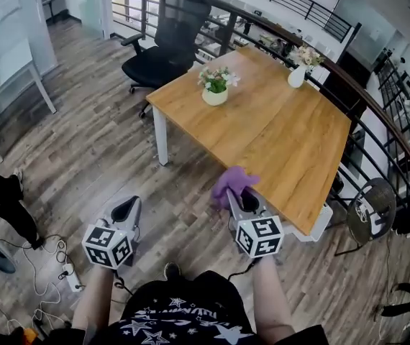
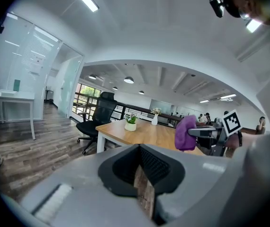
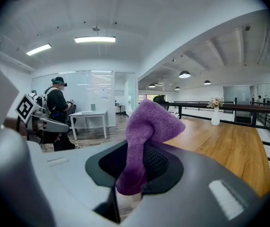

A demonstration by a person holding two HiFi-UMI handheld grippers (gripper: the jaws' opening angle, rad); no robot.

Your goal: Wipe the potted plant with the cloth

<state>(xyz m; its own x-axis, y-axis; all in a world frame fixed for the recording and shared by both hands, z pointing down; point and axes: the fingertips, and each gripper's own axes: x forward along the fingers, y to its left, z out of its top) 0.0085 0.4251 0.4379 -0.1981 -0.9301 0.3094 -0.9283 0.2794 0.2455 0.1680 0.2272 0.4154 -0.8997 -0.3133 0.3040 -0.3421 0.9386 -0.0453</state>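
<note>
The left gripper [image 1: 126,209] is over the floor with its jaws pressed together and empty, the potted plant [image 1: 215,87] stands near the wooden table's [image 1: 291,139] far corner, and the right gripper [image 1: 244,198] pinches the purple cloth [image 1: 233,182] beside the table's near edge.

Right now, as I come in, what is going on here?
A person holds a gripper in each hand and stands on the wood floor, short of the wooden table. The right gripper is shut on a purple cloth, which sticks up from its jaws. The left gripper is shut and empty. The potted plant stands on the table near its far left corner, apart from both grippers, so the wiping has not begun.
</note>
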